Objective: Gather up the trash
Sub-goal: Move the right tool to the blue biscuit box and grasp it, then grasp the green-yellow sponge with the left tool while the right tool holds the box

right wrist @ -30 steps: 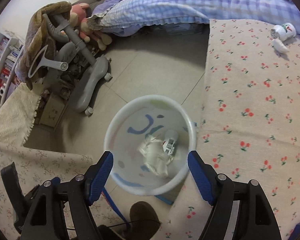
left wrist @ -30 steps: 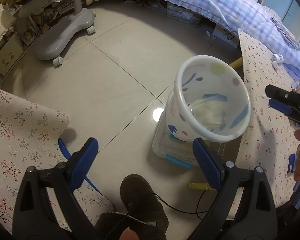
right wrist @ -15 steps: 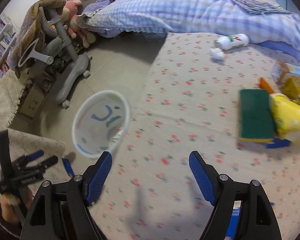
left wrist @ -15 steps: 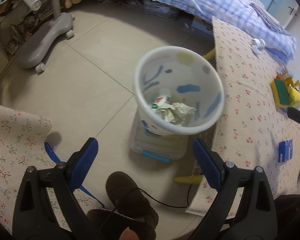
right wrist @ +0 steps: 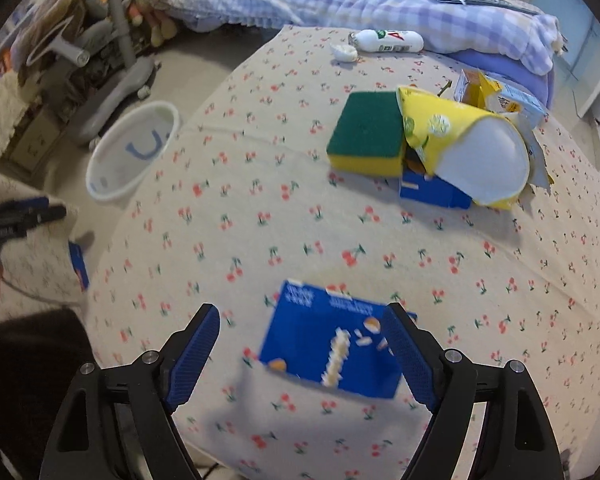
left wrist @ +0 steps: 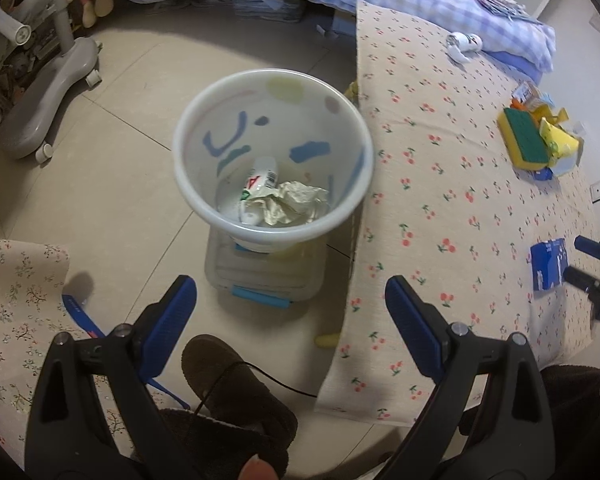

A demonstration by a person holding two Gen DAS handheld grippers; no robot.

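Two pieces of trash are already lying in the waste bin (left wrist: 272, 152) in the left wrist view: a crumpled paper wad (left wrist: 292, 206) and a small bottle (left wrist: 260, 182). The left gripper (left wrist: 288, 326) is hanging spread and empty above the floor, just short of the bin, which is sitting on a clear storage box (left wrist: 264, 276) beside the cherry-print table (left wrist: 452, 208).

Over in the right wrist view, the right gripper (right wrist: 302, 354) is widening its jaws above a flat blue carton (right wrist: 332, 348), pads clear of it, nothing grasped. Looks like the reach for the next pickup is underway; the next move calls for dropping down, straddling the carton's edges and squeezing. More litter is waiting beyond: a sponge (right wrist: 366, 134), a yellow paper cup (right wrist: 466, 148), a white bottle (right wrist: 388, 41).
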